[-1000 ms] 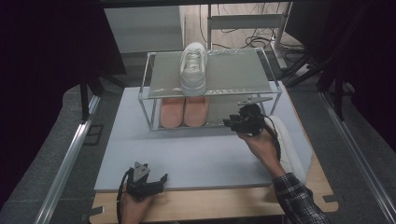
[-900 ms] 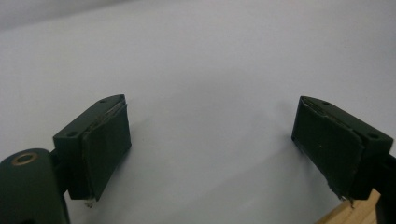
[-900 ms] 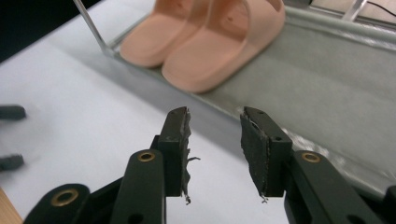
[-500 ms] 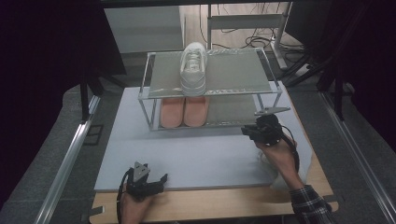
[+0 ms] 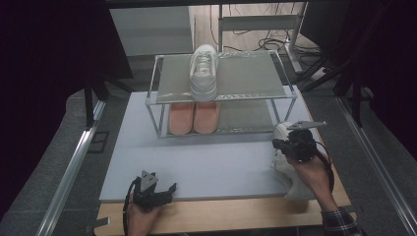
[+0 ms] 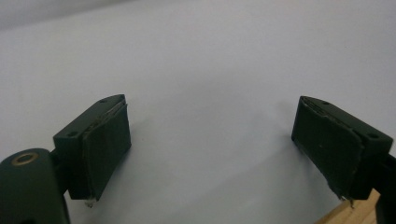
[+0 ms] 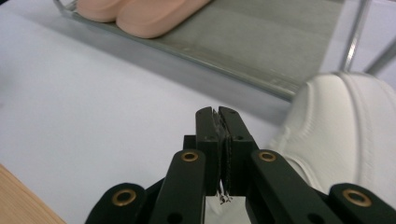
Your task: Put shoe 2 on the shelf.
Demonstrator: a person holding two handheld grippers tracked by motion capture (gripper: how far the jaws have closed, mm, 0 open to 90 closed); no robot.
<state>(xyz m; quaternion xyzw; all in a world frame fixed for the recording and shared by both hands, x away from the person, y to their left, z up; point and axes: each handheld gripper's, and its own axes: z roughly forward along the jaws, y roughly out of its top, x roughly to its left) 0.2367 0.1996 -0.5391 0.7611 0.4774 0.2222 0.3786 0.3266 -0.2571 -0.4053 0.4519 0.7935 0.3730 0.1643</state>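
Left gripper (image 5: 156,191): held low at the near edge of the white mat (image 5: 211,162). Its jaws are spread wide and nothing is held; only bare mat is seen between and ahead of the pads (image 6: 105,149).

Shoe rack (image 5: 221,91): well ahead of both pairs of jaws. One white sneaker (image 5: 204,71) is set on the top shelf and a pair of pink slippers (image 5: 193,117) on the lower shelf.

Right gripper (image 7: 218,140): its jaws have just been closing and are now pressed together pad to pad, with nothing clamped.

Second white sneaker (image 7: 345,135): lying on the mat just to the right of the closed jaws, its toe towards the rack's lower rail. Whether it is touched cannot be told.

Risk: with the jaws clenched, the sneaker would be shoved rather than gripped, and could be pushed over the mat's right edge or against the rack's leg. A late opening could also pinch only the soft upper, so the shoe might slip when lifted.
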